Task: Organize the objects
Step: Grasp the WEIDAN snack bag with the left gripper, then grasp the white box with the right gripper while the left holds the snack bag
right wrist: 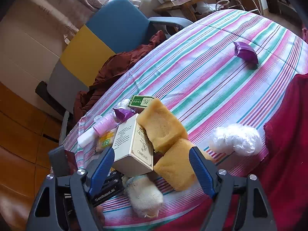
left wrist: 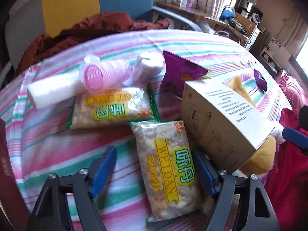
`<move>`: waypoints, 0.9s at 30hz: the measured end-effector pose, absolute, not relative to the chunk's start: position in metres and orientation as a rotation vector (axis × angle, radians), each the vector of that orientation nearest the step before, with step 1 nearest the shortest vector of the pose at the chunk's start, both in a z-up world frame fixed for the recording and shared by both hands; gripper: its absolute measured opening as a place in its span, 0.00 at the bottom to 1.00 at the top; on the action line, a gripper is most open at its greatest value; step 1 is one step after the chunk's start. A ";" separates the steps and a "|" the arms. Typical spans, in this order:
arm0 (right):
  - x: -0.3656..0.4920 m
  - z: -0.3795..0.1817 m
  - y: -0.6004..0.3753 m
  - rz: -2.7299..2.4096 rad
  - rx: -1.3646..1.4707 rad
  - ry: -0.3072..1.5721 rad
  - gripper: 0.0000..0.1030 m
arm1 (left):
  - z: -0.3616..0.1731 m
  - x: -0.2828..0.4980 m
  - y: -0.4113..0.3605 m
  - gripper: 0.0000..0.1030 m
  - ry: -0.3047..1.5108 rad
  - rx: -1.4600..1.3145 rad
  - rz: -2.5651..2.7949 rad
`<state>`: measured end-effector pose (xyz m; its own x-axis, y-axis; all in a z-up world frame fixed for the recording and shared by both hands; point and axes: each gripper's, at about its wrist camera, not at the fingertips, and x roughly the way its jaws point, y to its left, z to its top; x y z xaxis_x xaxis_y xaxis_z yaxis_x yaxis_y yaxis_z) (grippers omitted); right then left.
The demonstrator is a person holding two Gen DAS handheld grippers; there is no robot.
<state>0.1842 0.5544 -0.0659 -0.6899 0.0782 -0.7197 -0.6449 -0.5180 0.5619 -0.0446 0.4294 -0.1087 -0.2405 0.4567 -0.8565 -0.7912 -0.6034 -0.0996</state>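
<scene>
My left gripper [left wrist: 154, 165] is open, its blue fingers either side of a WEIDAN snack packet [left wrist: 167, 169] lying on the striped bedspread [left wrist: 57, 146]. A second WEIDAN packet [left wrist: 113, 107], pink hair rollers in a bag [left wrist: 104, 75], a white roll [left wrist: 52, 92], a purple packet [left wrist: 181, 71] and a beige carton [left wrist: 221, 123] lie beyond. My right gripper [right wrist: 152, 165] is open above the beige carton [right wrist: 132, 146] and two yellow sponges [right wrist: 161, 127], touching neither. A white cloth roll [right wrist: 144, 196] lies under it.
A clear plastic bag bundle [right wrist: 236, 138] and a lone purple packet [right wrist: 246, 52] lie on the bedspread [right wrist: 202, 67]. A green box [right wrist: 140, 101] sits behind the sponges. Red fabric [right wrist: 284, 134] lies right. A brown garment [right wrist: 115, 65] hangs on a chair [right wrist: 117, 21] at the edge.
</scene>
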 end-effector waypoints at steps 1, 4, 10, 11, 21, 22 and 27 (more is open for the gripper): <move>0.184 -0.066 0.554 2.230 -0.896 1.206 0.79 | -0.109 -0.044 0.427 0.62 0.464 -1.155 1.943; 0.183 -0.067 0.554 2.222 -0.908 1.202 0.79 | -0.110 -0.043 0.414 0.44 0.491 -1.109 1.982; 0.181 -0.068 0.553 2.203 -0.931 1.183 0.79 | -0.111 -0.038 0.378 0.44 0.468 -1.095 1.976; 0.181 -0.068 0.553 2.201 -0.936 1.179 0.79 | -0.111 -0.035 0.371 0.43 0.467 -1.088 1.983; 0.171 -0.069 0.548 2.156 -1.021 1.098 0.79 | -0.112 -0.007 0.319 0.43 0.468 -1.061 1.988; 0.167 -0.068 0.546 2.151 -1.059 1.052 0.79 | -0.112 -0.006 0.317 0.43 0.469 -1.060 1.989; 0.133 -0.061 0.527 2.209 -1.163 0.909 0.79 | -0.111 -0.001 0.308 0.43 0.467 -1.053 1.992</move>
